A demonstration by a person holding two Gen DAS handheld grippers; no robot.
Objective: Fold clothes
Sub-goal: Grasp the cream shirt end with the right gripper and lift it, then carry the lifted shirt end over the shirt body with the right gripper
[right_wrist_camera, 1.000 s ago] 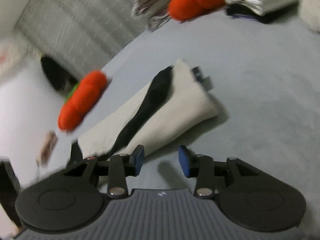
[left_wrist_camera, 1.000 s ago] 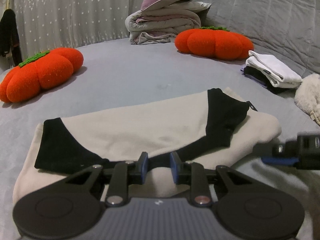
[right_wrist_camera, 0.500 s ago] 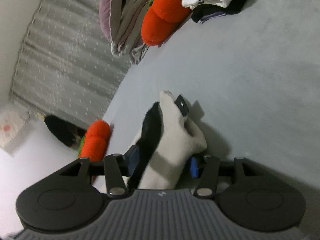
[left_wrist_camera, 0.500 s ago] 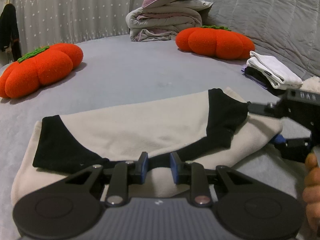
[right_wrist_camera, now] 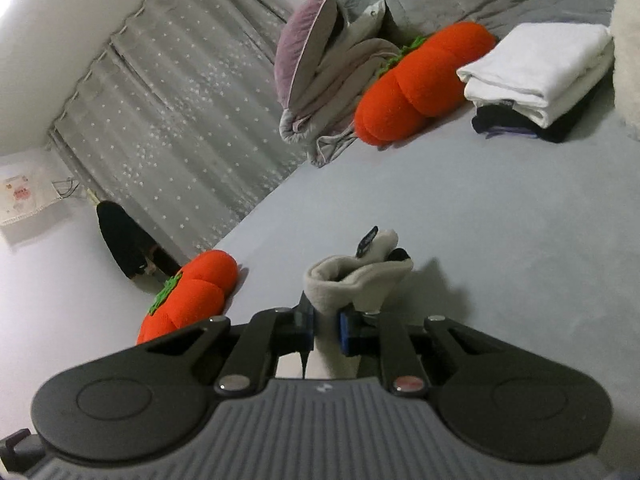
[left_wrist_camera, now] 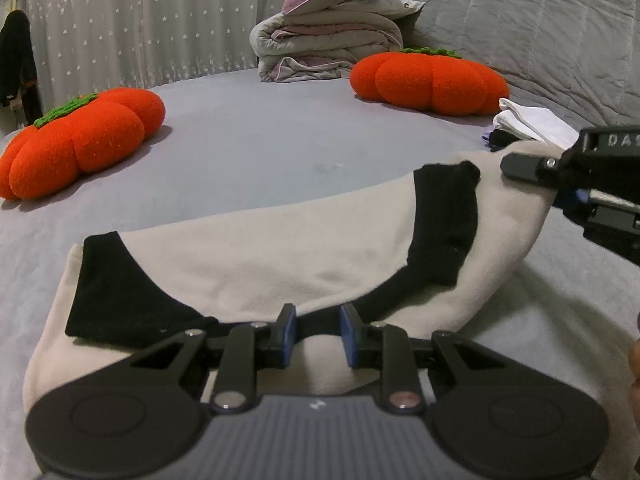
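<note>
Right gripper (right_wrist_camera: 325, 326) closes, pinching the cream-and-black garment's (left_wrist_camera: 280, 256) right end; left gripper (left_wrist_camera: 318, 334) clamps its near edge, jaws narrow.

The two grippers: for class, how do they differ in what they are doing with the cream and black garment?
The right gripper is closing on a bunched end of the garment, lifted off the bed; the left gripper sits at the flat near edge, jaws narrowly apart. Both have blue pads.

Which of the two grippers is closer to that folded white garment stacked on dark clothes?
Right. The right gripper, closing on the cream and black garment's end, sits just before the folded white garment; the left gripper is farther back at the near hem.
</note>
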